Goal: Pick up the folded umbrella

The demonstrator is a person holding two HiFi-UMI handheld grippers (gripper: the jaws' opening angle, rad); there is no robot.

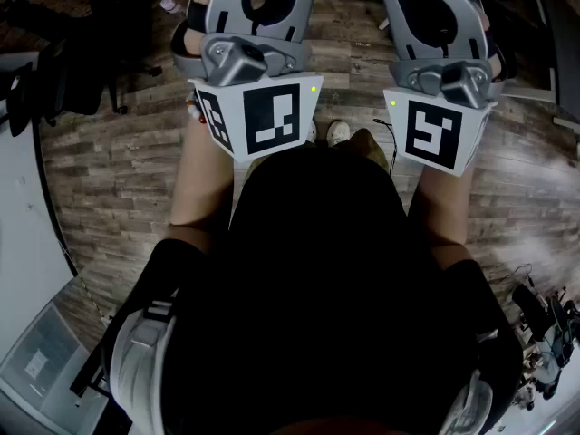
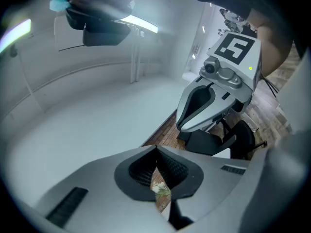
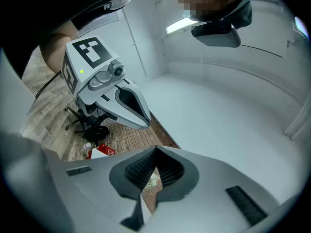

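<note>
L gripper (image 2: 156,148) & R gripper (image 3: 155,148) both closed, empty (tips together), wood floor (image 1: 109,179) below, office chair (image 2: 214,142) nearby

The left tongs (image 2: 156,148) and right tongs (image 3: 155,148) sit closed.

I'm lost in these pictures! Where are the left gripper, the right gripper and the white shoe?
left gripper (image 2: 156,148): left gripper view, where its closed tips meet.
right gripper (image 3: 155,148): right gripper view, where its closed tips meet.
white shoe (image 1: 338,132): head view, on its toe.
</note>
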